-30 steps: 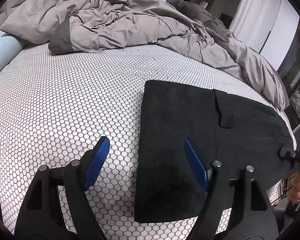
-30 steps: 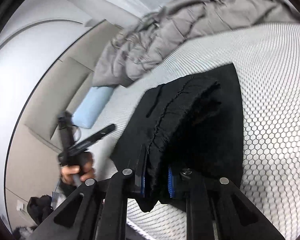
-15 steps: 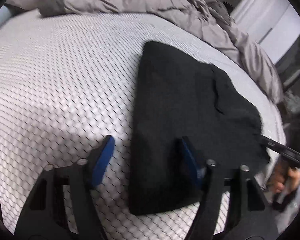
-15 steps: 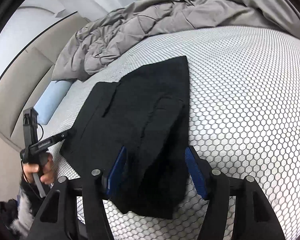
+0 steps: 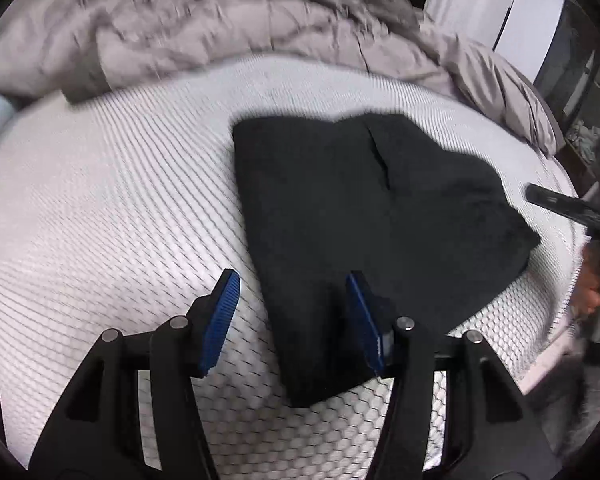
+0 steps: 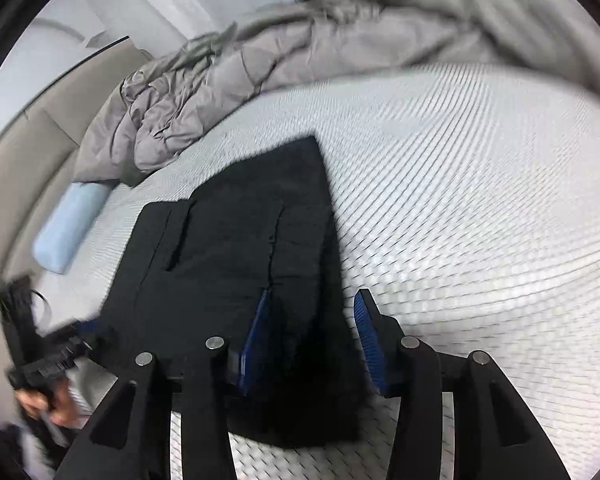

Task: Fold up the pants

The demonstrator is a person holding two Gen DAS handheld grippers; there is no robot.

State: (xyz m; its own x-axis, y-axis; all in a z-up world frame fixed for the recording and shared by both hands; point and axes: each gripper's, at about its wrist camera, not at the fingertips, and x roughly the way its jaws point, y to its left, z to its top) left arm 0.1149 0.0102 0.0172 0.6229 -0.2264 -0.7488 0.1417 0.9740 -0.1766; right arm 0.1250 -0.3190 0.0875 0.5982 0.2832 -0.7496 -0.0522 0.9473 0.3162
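Straddling the near edge of the folded black pants (image 5: 364,216), my left gripper (image 5: 292,312) has just been closing, its pads not yet pressing cloth. My right gripper (image 6: 312,340), also closing, spans a fold ungripped. Pants lie flat on the mattress (image 5: 112,200); beyond, a grey duvet (image 5: 204,28).

Two wrist fisheyes look steeply down along their fingers at close range — left from one side, right from the opposite — sharing the black pants (image 5: 364,216) (image 6: 236,280) on the bed (image 5: 112,208) (image 6: 480,184).
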